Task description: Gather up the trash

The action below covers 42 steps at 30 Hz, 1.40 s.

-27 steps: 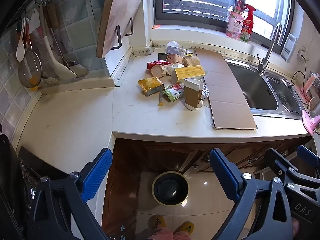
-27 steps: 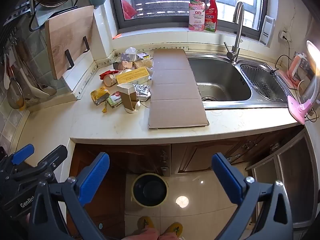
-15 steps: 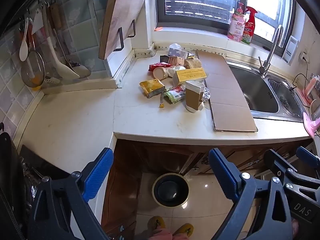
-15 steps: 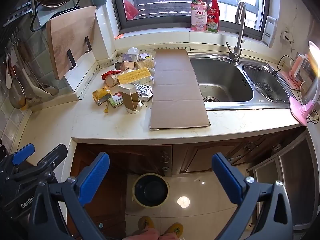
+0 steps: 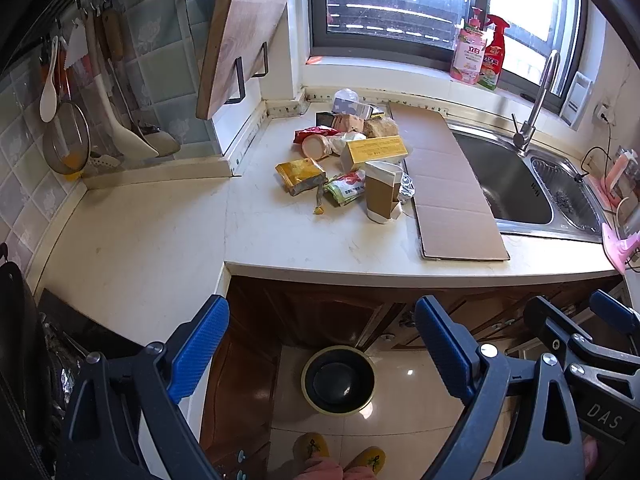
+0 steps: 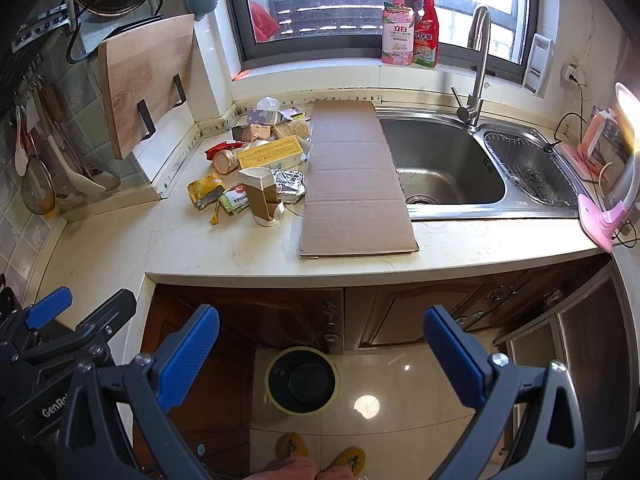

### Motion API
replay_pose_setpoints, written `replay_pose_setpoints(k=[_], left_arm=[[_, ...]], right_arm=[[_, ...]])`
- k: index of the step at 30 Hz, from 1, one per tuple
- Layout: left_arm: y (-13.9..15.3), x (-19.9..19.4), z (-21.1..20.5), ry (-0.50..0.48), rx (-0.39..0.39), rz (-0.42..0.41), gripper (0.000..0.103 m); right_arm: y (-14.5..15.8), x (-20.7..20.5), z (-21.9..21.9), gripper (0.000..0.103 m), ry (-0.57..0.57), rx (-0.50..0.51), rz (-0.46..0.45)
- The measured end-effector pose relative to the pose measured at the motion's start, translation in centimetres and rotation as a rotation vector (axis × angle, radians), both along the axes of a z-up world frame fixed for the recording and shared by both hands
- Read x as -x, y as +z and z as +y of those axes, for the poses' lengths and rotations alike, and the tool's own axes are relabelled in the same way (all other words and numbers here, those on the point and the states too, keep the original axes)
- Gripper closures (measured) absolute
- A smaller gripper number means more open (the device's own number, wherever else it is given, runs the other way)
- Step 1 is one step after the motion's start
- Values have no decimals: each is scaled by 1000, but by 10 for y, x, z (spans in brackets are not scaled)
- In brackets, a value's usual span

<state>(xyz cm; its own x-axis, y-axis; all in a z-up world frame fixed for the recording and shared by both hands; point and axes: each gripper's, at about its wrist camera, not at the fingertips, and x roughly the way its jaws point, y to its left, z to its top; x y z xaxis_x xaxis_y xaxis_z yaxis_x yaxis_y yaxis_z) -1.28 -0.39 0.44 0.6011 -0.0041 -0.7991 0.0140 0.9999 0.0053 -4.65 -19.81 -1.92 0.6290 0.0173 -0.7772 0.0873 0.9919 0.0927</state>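
Both the left gripper (image 5: 322, 340) and right gripper (image 6: 322, 344) hang spread wide and empty above the bin (image 6: 302, 384), probably lining up on the far trash pile (image 6: 256, 164).

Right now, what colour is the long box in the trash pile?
Yellow, with small print on its side: long box, clearest in the right wrist view.
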Motion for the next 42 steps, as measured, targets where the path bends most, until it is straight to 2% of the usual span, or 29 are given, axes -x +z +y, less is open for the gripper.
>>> replay_pose_setpoints(k=[42], left_arm=[[1,12,-1,-37,-2,17,10]], right_arm=[[5,13,-1,0,-20,-16,-29]])
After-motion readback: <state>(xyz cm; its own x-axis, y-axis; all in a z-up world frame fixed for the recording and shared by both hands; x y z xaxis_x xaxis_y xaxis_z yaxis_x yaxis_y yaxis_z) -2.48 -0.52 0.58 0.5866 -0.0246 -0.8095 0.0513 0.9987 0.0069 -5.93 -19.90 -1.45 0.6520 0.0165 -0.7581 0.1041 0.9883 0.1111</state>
